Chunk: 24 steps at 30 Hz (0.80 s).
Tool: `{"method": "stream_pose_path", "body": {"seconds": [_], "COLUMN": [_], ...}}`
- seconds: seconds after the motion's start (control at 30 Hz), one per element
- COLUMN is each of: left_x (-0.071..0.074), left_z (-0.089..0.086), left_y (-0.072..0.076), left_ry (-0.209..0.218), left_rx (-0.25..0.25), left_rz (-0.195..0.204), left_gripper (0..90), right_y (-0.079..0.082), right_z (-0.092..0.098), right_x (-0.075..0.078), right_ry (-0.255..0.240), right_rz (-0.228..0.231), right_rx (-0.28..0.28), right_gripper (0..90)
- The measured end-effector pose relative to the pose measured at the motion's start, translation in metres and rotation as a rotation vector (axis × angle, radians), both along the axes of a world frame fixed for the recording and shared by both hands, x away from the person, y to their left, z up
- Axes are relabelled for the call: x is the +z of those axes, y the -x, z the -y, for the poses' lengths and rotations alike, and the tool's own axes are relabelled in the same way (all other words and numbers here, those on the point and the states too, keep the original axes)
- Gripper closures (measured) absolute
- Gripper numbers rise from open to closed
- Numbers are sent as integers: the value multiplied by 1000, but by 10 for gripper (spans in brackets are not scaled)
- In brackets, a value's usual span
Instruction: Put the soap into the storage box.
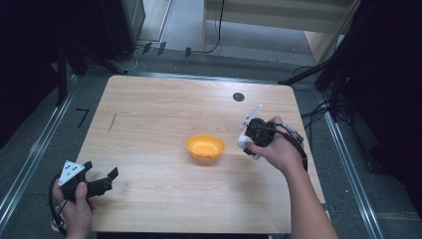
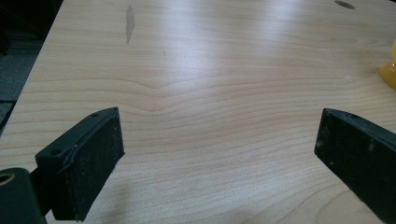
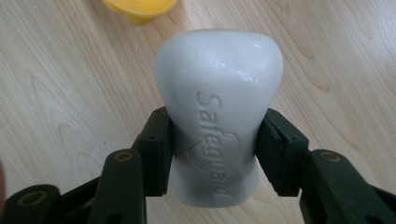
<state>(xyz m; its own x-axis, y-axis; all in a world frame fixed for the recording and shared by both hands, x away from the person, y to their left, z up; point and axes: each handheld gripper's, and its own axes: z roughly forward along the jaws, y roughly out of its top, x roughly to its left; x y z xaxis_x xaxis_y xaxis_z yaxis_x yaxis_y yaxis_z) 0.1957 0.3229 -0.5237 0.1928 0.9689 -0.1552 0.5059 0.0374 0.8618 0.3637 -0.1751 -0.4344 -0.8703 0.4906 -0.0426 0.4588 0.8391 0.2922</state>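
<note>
Table: pale wood, yellow bowl at centre.
Soap bar: hard, slick; pinched at its waist by right gripper, 3 o'clock of bowl.
Left gripper: spread, empty.

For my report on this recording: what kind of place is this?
Probably a lab or recording room, not a home: a bare wooden table stands among dark stands and loose cables on a grey floor.

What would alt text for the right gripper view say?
A white bar of soap embossed "Safeguard" is clamped between the right gripper's two black jaws above a light wooden table. A yellow bowl peeks in at the top edge.
</note>
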Motion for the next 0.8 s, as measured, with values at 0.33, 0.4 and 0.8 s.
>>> {"method": "stream_pose_path", "body": {"seconds": [0.33,0.4,0.8], "left_x": [0,0,0], "left_z": [0,0,0], "left_y": [0,0,0], "left_ry": [-2,-1,1], "left_rx": [-1,-1,-1], "left_rz": [1,1,0], "left_gripper": [16,16,16], "right_y": [-4,-4,-7], "right_z": [-19,-21,-39], "right_x": [5,6,12], "right_ry": [1,-1,2], "right_rz": [-3,-1,-6], "right_rx": [41,40,80], "right_gripper": [515,516,516]}}
